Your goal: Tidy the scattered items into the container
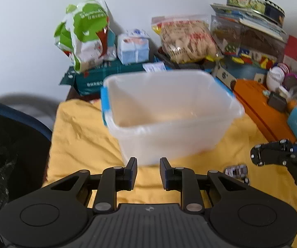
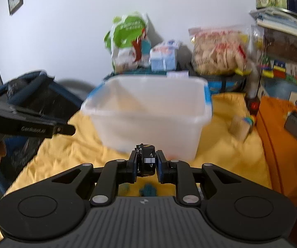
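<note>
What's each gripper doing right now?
Left gripper: open, empty.
Right gripper: shut on a small black toy car.

Black toy car (image 2: pixel 146 161) before translucent container (image 2: pixel 148 111)

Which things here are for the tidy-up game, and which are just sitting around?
For the job:
- clear tub
- black toy car in the right tongs
- little silver car on the yellow cloth
- left tongs, open

Just lying about:
- green bag
- snack bag
- orange box

Open-topped container (image 1: pixel 169 111) unobstructed above; snack bags (image 1: pixel 187 39) crowd behind.
</note>
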Demonstrator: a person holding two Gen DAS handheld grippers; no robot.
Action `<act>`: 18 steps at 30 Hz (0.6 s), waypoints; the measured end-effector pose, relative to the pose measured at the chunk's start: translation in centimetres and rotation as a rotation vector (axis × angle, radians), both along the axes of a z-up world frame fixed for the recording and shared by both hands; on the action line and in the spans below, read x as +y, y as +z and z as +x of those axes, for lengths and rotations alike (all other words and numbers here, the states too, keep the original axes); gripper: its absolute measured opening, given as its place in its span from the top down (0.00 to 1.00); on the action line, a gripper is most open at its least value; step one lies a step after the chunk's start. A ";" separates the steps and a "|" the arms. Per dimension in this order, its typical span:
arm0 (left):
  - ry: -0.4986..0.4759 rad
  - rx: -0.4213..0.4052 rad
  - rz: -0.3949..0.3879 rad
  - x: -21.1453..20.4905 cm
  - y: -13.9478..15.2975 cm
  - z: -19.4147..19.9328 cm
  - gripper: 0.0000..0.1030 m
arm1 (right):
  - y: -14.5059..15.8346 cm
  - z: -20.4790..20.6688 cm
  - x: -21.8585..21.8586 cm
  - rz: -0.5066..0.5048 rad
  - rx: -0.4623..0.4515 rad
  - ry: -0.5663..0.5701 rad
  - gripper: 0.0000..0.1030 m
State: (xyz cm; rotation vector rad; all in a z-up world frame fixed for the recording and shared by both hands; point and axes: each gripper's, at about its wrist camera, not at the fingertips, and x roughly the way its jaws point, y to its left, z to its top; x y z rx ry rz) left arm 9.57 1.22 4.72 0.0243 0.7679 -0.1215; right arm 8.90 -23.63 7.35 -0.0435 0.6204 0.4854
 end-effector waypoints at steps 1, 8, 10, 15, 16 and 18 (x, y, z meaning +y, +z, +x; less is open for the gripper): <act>0.001 -0.007 0.002 0.1 0.6 0.3 0.73 | 0.5 0.5 0.1 0.001 -0.013 -0.001 0.80; 0.000 -0.058 -0.014 0.4 4.7 3.8 0.73 | 3.4 4.8 1.1 0.013 -0.074 0.000 0.80; -0.001 -0.068 -0.035 0.5 5.8 5.2 0.73 | 3.8 6.3 1.5 0.014 -0.082 -0.001 0.80; -0.005 -0.067 -0.037 0.1 6.5 8.6 0.73 | 3.9 9.9 2.4 0.004 -0.061 -0.005 0.80; -0.002 -0.061 -0.038 0.0 6.4 9.2 0.73 | 3.8 10.7 2.6 0.000 -0.052 -0.008 0.80; 0.008 -0.043 -0.046 0.2 6.0 10.5 0.73 | 3.4 11.8 2.7 -0.007 -0.035 -0.012 0.80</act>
